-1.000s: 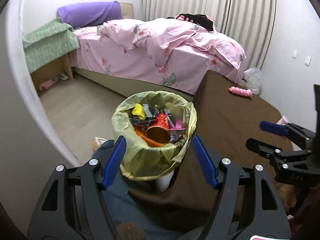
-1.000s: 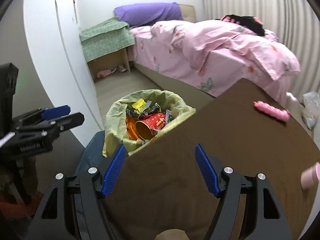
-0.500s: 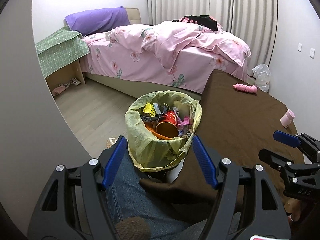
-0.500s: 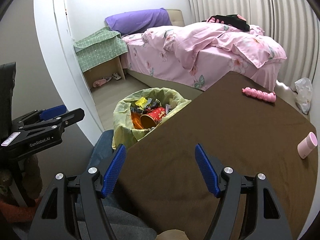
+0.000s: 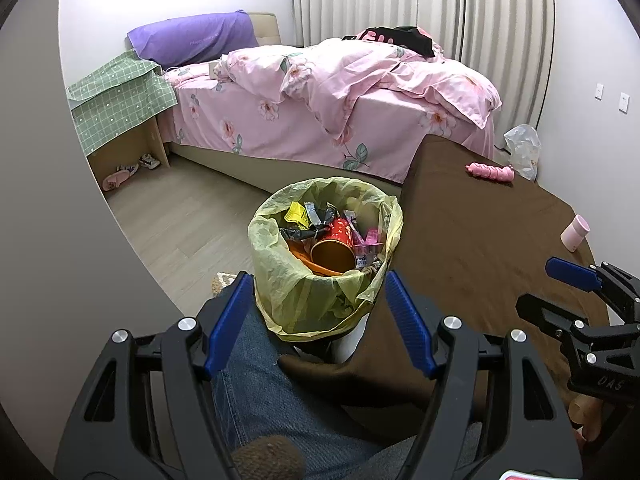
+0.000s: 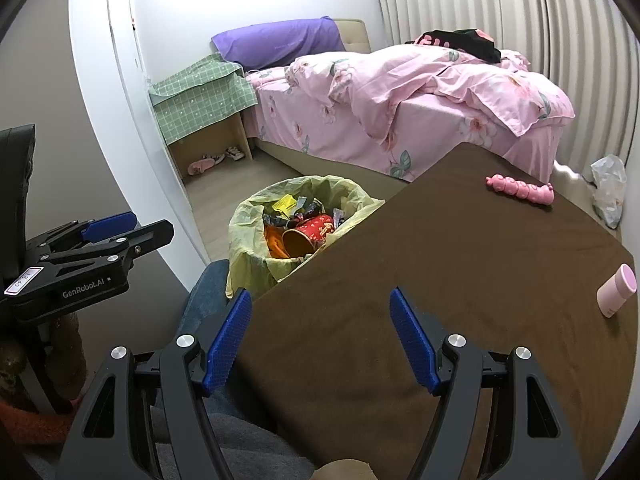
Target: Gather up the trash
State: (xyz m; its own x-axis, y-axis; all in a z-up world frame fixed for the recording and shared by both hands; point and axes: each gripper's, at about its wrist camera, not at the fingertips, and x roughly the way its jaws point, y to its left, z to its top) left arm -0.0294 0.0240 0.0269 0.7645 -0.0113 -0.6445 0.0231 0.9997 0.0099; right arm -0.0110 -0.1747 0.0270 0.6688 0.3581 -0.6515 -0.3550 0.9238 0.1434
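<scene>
A waste bin lined with a yellow bag (image 5: pixel 320 300) stands on the floor beside the brown table (image 5: pixel 480 248). It is full of wrappers and a red paper cup (image 5: pixel 336 246). My left gripper (image 5: pixel 320 312) hovers open just in front of the bin, nothing between its blue pads. My right gripper (image 6: pixel 320 332) is open over the table's near edge and holds nothing. On the table lie a pink bumpy toy (image 6: pixel 520 190) at the far side and a pink cup (image 6: pixel 616 290) on its side at the right. Each gripper shows in the other view: the right gripper (image 5: pixel 536 284), the left gripper (image 6: pixel 154 226).
A bed with pink bedding (image 5: pixel 340 92) fills the back of the room, with a green-covered stand (image 5: pixel 120 108) to its left. A clear plastic bag (image 5: pixel 522 148) lies by the far wall. A person's jeans leg (image 5: pixel 280 392) is below the left gripper. A white curved panel (image 6: pixel 132 128) rises left of the bin.
Both views have drawn back a little from the bin, so more of the table shows and the pink cup has come into sight. Both grippers stayed open and empty.
</scene>
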